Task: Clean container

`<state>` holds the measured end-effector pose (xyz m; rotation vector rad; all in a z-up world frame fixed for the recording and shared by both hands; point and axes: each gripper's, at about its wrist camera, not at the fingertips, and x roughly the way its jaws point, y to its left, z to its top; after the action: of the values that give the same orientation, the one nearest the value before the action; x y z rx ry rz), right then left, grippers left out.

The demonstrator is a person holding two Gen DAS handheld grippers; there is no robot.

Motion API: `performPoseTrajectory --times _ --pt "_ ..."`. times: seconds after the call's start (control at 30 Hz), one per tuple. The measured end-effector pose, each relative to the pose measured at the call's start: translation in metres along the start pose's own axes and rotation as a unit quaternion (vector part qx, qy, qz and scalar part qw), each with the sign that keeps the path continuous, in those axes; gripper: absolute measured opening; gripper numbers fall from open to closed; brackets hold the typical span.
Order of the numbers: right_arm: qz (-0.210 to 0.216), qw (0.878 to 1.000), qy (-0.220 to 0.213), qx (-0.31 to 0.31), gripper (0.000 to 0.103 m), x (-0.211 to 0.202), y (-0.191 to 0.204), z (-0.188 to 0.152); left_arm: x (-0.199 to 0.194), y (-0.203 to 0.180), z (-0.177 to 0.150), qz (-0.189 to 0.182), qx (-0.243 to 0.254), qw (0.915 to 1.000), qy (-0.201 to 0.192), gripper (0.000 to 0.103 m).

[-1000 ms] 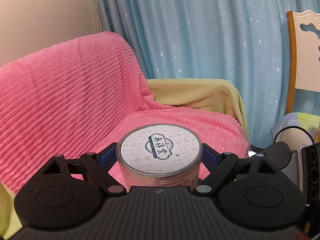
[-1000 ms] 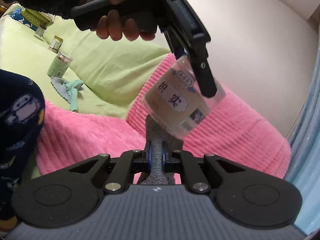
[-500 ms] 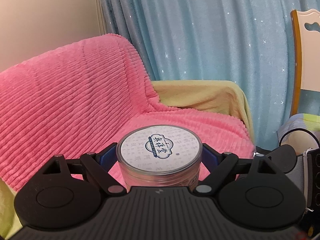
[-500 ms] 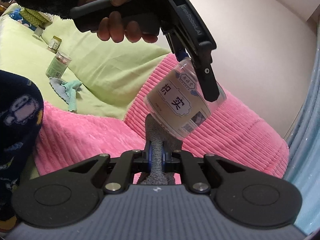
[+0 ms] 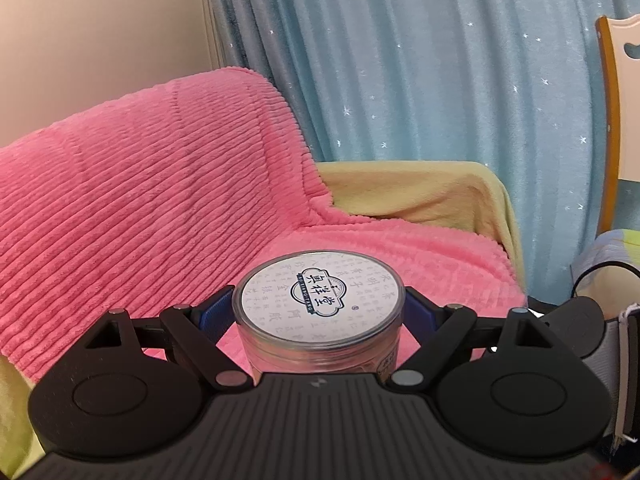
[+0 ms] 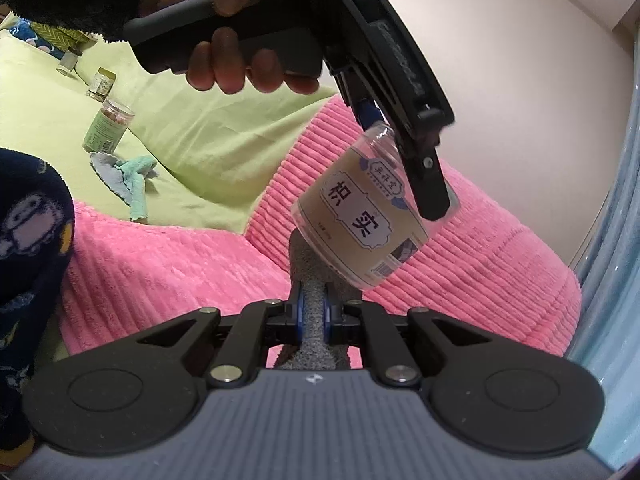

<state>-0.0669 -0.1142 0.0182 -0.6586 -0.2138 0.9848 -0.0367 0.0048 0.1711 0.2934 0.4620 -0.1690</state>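
A pink ribbed blanket (image 5: pixel 152 184) drapes a yellow-green sofa (image 5: pixel 420 188) before star-speckled blue curtains (image 5: pixel 420 60).

Chair (image 5: pixel 618 112) cut by right edge; container (image 5: pixel 318 328) lower body hidden behind gripper housing.

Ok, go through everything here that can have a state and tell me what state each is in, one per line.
Left claw: shut on the container, held in the air.
Container: lid on, tilted, lifted above the pink blanket.
Right claw: shut on the grey cloth.
Grey cloth: pinched upright, touching the container's lower edge.
Green-label jar: upright, closed.
Teal cloth: crumpled, lying loose.
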Motion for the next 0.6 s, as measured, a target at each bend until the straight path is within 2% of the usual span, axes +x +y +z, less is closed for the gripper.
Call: performPoseTrajectory --times 0.13,0.27,0.43,0.6 --pt "0.007 1.000 -0.015 -0.010 0.007 -0.0026 0.0057 0.0044 -0.0008 0.0002 0.0014 0.010 0.007 0.9999 -0.001 0.087" --pt "0.004 1.000 -0.007 -0.009 0.007 -0.0023 0.0060 0.0039 -0.0033 0.0013 0.0025 0.017 0.007 0.9998 -0.004 0.087" --pt "-0.018 1.000 0.005 0.005 0.007 -0.0002 -0.0001 -0.0003 -0.0080 0.0004 0.0018 0.009 0.006 0.9999 -0.013 0.087" --pt "-0.015 1.000 -0.013 -0.013 0.007 -0.0064 0.0068 0.0009 -0.0057 -0.0006 0.0025 0.005 0.004 0.9998 -0.021 0.087"
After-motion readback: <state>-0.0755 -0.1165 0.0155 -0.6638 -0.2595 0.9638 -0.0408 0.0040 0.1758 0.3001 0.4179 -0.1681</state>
